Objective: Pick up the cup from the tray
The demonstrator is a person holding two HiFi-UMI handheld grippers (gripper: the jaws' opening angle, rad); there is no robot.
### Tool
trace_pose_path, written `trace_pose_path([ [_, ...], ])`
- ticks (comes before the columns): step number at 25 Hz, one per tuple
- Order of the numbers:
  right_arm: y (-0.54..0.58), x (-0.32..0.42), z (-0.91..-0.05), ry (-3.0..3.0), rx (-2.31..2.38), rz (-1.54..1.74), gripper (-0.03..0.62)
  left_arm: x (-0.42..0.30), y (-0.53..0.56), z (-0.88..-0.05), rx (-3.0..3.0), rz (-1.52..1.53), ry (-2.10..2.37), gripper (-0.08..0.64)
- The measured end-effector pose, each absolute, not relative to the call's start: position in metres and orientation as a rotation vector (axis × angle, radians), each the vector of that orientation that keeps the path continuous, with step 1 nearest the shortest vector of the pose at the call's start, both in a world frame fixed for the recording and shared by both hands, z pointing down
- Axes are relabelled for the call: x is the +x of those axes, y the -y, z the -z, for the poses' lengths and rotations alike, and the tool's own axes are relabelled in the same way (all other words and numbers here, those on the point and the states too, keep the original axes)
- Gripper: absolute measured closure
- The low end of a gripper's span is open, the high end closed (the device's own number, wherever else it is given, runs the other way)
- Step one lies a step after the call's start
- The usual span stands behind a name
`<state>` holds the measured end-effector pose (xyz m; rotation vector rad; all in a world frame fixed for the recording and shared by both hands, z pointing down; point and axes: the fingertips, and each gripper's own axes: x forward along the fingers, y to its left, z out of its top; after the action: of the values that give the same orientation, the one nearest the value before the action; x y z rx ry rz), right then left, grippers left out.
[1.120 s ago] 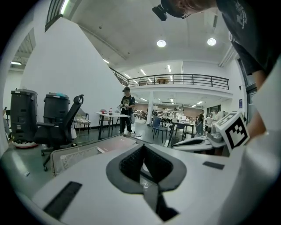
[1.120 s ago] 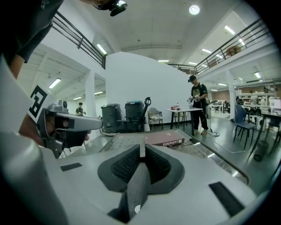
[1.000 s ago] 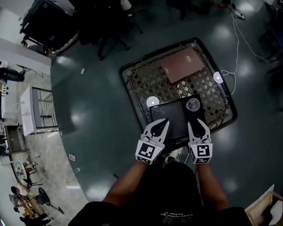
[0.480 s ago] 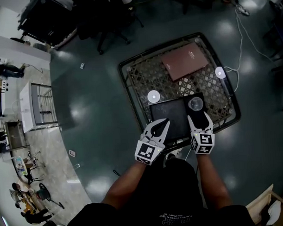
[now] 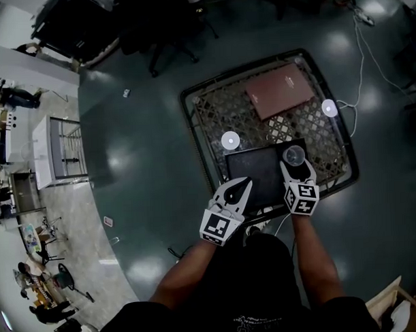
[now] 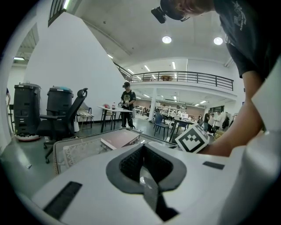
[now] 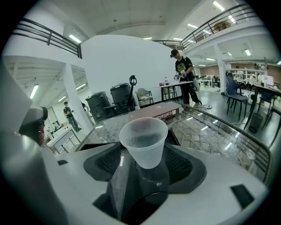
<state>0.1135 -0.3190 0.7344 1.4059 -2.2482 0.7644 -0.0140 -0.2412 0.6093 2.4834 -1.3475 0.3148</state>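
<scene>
A clear plastic cup (image 5: 294,154) stands upright on the right part of a black tray (image 5: 256,172) on a glass-topped lattice table. My right gripper (image 5: 296,165) reaches over the tray's near edge. Its jaws are opening, with the cup (image 7: 143,139) between them, and the pads stand off its sides. In the right gripper view the right gripper (image 7: 145,154) frames the cup's lower half. My left gripper (image 5: 243,183) hovers at the tray's near left edge with its jaws together and nothing in them. The left gripper view shows the left gripper (image 6: 142,151) closed.
A brown box (image 5: 280,91) lies at the table's far side. White discs sit at the table's left (image 5: 230,140) and right (image 5: 328,108) rims. A cable (image 5: 367,51) runs over the floor at right. Office chairs and bins stand beyond the table, and people stand further off.
My right gripper has moved forward over the tray and its jaws have spread around the cup. The left gripper has hardly shifted.
</scene>
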Motion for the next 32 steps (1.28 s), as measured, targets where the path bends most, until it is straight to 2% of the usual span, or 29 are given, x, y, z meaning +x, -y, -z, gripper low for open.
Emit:
trace_pose_path([
  [17, 0.337, 0.106, -0.741, 2.213, 1.355, -0.706, 0.299, -0.039, 0.233, -0.613, 2.438, -0.336, 1.395, 0.551],
  [32, 0.324, 0.082, -0.63, 2.384, 1.29, -0.426, 0.299, -0.035, 0.232, -0.592, 2.49, -0.303, 1.401, 0.551],
])
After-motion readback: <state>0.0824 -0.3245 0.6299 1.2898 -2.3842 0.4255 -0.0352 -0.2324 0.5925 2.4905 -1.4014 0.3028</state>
